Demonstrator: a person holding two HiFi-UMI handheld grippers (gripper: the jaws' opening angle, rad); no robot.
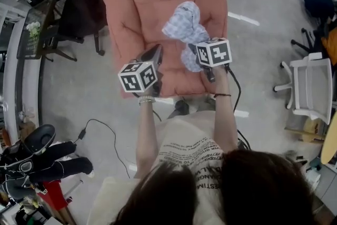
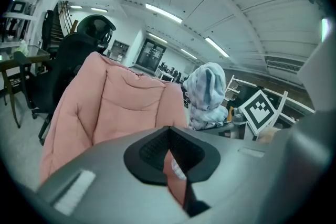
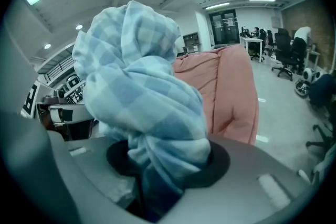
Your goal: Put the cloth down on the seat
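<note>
The right tongs [image 1: 197, 54] are clamped on the cloth [image 1: 184, 26]. In the right gripper view a twisted neck of the blue-and-white checked fabric runs down between the jaws, and the rest billows up above them in a loose bundle. From the head view the cloth hangs over the right half of the seat [image 1: 137, 2], a pink padded cushion chair standing on the grey floor [image 1: 79, 97]. Whether the cloth's far end touches the padding or hangs just above it cannot be told.

The left tongs [image 1: 154, 55] are drawn together to a thin slit and carry nothing. Through that slit, in the left gripper view, only a sliver of pink shows. They sit over the seat's front edge, just left of the cloth and apart from it, pointing toward the backrest. The two marker cubes are side by side and close together, with the right one beside the cloth.

A white chair [image 1: 310, 87] stands well off to the right of the seat, and a black chair [image 1: 79, 2] is near its back left corner.
</note>
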